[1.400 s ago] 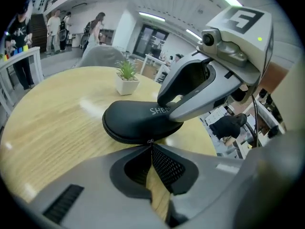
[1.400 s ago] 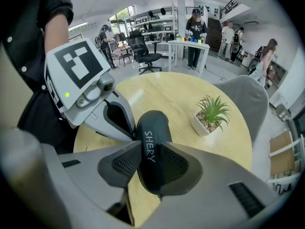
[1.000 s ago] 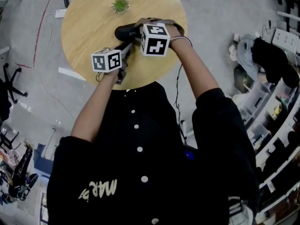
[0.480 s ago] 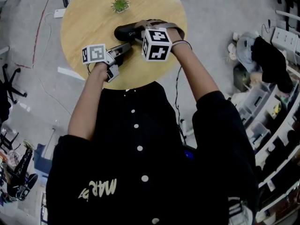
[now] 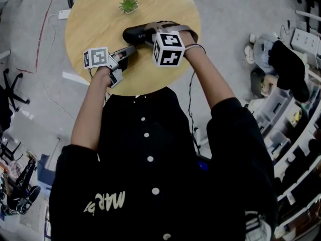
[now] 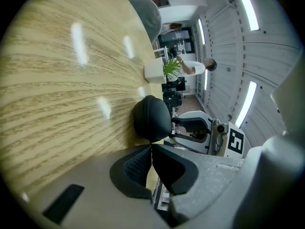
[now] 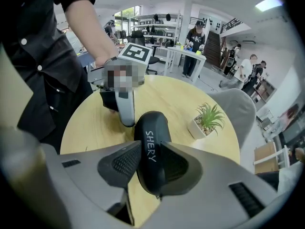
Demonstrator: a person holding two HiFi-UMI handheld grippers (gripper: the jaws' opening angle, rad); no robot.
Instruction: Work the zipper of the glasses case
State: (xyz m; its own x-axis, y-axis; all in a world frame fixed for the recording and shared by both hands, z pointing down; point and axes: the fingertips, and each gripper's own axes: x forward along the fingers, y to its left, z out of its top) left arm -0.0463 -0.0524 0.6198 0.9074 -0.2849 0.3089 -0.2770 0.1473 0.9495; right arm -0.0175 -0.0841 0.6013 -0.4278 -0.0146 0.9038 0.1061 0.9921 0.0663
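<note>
A black glasses case [image 5: 136, 33] is lying on a round wooden table [image 5: 95, 19], its long axis running side to side in the head view, with a small potted plant [image 5: 129, 5] standing beyond it. The right gripper [image 7: 150, 149] is reaching steeply down and clamping the case across its width, one pad pressing on each long side. The left gripper [image 5: 131, 49] is lying almost level and pointing along the case's length at its left end, so it is the one placed to pull along the zipper. The left gripper view is showing what the head view is not: the jaws are closed together, their tips meeting right at the case's rounded end. Whether they are pinching a zipper pull is impossible to tell; no pull is showing.
</note>
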